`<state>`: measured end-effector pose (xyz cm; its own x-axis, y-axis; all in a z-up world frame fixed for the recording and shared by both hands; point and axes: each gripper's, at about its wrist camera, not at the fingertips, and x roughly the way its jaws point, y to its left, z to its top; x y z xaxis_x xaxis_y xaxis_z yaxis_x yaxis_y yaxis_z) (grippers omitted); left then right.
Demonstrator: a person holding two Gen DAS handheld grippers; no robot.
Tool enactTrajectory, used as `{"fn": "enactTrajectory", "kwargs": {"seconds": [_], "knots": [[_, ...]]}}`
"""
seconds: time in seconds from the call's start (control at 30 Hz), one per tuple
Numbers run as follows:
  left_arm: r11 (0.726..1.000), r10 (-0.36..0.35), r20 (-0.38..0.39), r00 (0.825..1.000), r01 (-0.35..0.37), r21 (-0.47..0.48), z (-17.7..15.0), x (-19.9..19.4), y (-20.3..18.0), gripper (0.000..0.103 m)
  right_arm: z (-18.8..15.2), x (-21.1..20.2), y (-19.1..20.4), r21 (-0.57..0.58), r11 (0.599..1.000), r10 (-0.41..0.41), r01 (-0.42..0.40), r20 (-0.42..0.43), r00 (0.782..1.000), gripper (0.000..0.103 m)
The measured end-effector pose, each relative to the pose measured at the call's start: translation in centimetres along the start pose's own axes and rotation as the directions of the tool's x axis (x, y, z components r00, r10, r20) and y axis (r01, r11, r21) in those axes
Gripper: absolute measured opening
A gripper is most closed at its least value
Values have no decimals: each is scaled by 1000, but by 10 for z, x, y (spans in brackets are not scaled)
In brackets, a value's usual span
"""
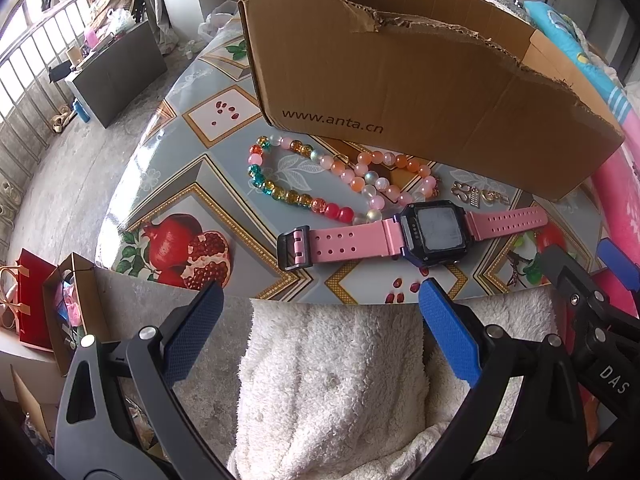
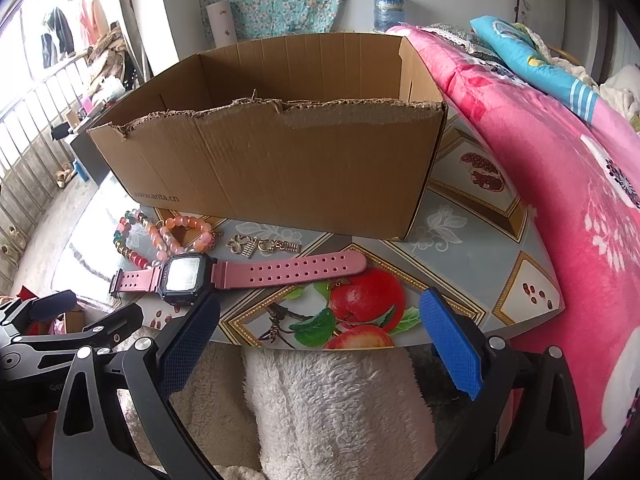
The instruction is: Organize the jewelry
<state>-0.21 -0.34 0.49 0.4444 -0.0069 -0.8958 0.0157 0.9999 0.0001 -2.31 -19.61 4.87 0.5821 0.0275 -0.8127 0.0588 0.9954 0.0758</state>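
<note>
A pink-strapped digital watch (image 1: 416, 234) lies flat on the fruit-print table (image 1: 208, 172); it also shows in the right wrist view (image 2: 240, 272). Behind it lie a multicoloured bead bracelet (image 1: 280, 184), a pink-orange bead bracelet (image 1: 384, 178) and a small gold trinket (image 1: 478, 196), the trinket also in the right wrist view (image 2: 264, 246). An open cardboard box (image 1: 400, 80) stands behind them, also in the right wrist view (image 2: 272, 152). My left gripper (image 1: 316, 316) is open and empty, just short of the table's near edge. My right gripper (image 2: 320, 328) is open and empty, right of the watch.
A pink floral quilt (image 2: 560, 200) lies along the table's right side. White fleece fabric (image 1: 332, 376) is below both grippers. On the floor at left stand gift bags (image 1: 44, 304) and a dark cabinet (image 1: 120, 72).
</note>
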Motion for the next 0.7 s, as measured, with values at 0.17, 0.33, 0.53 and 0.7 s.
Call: {"fn": "enactTrajectory", "kwargs": {"seconds": [0.17,0.33,0.53,0.7], "knots": [[1000,2,1,1000,-2,2,0,-1,-1,94,0,0,0,2,1000,2,-2,1,1000,98],[1000,5,3,1000,-5,4,0,-2,-1,94,0,0,-1,4,1000,4,-4,1,1000,98],[1000,7,2,1000,-7,5,-1,-2,-1,94,0,0,0,4,1000,5,-5,0,1000,98],[1000,8,3,1000,-8,4,-1,-2,-1,94,0,-1,-1,5,1000,6,-6,0,1000,98]]}}
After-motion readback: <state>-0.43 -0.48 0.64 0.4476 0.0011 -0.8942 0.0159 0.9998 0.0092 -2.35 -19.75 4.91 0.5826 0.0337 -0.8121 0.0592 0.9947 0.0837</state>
